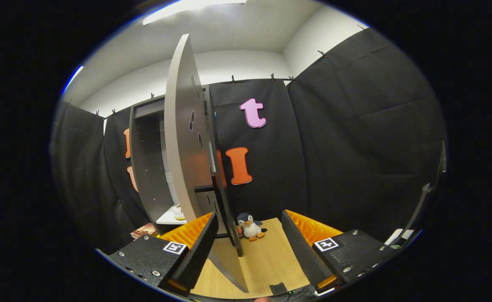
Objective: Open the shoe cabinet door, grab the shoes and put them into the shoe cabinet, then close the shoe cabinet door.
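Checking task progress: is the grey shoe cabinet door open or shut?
Open: the grey cabinet door stands edge-on between the open gripper fingers, the dark cabinet interior exposed.

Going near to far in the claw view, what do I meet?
Claw, open, with the door's lower edge between its fingers → penguin toy on the wooden floor → black cloth wall.
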Demonstrator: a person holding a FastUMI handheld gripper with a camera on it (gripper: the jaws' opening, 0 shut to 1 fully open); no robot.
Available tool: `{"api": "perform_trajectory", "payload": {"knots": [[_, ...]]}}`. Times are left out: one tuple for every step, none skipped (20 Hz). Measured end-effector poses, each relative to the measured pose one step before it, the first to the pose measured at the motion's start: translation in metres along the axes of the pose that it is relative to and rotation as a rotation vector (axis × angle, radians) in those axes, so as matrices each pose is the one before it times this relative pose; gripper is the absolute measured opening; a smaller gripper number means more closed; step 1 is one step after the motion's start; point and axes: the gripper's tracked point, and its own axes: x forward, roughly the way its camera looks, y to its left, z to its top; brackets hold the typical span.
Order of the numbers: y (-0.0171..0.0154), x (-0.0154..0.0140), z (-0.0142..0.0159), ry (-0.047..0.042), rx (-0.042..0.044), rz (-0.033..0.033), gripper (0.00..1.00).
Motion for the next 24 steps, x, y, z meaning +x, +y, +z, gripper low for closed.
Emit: {"api": "perform_trajectory", "payload": {"knots": [[0.00177,0.00429,-0.00046,-0.00040,-0.00442,0.01360,0.95],[0.00175,0.00461,-0.00164,0.00362,-0.00228,0.01314,0.95],[0.00293,0.00364,-0.00219,0.00602,-0.00219,0.01078,0.95],[0.00054,0.00148,-0.00238,0.00280,0.00240,0.00626,0.95],[-0.00119,-0.00176,0.00000,-0.00119,0.00383,-0.00226,0.95],[0.00096,0.00010,-0.00035,0.00261,0.00778,0.00381,0.95],[0.00082,-0.00021,0.00037,0.00013,0.00173,0.00152,0.95],[0.00043,0.00156,0.00040,-0.00086,-0.00369,0.00007,0.95],[0.00109,-0.00004,0.00057,0.00085,-0.00818,-0.00189,0.95],[0.00129,0.00004,0.00152,-0.00219,-0.00902,-0.00099,0.94],[0.00157,-0.00044,0.00068,0.00026,-0.00996,0.00055,0.93],[0.00221,0.00002,0.00222,-0.00380,-0.00767,0.00341,0.93],[0.00296,-0.00027,0.00112,-0.00045,-0.00398,0.00594,0.93],[0.00356,-0.00008,0.00105,0.00164,-0.00063,0.01061,0.92],[0.00585,0.00005,0.00051,0.00118,0.00105,0.01082,0.92],[0.01108,0.00094,-0.00165,0.00106,-0.00008,0.01282,0.92],[0.01266,0.00069,-0.00338,-0.00002,-0.00109,0.01311,0.92],[0.01236,0.00195,-0.00436,-0.00075,-0.00370,0.01308,0.92],[0.00838,0.00150,-0.00174,-0.00123,-0.00194,0.01305,0.92],[0.00571,-0.00020,-0.00044,-0.00069,0.00275,0.01311,0.92],[0.00637,0.00118,-0.00108,-0.00036,0.00766,0.01361,0.92],[0.00314,0.00088,-0.00098,-0.00120,0.00824,0.01191,0.92],[0.00283,0.00017,0.00041,-0.00097,0.00640,0.01037,0.92],[0.00574,0.00166,-0.00120,0.00140,0.00335,0.00943,0.92]]}}
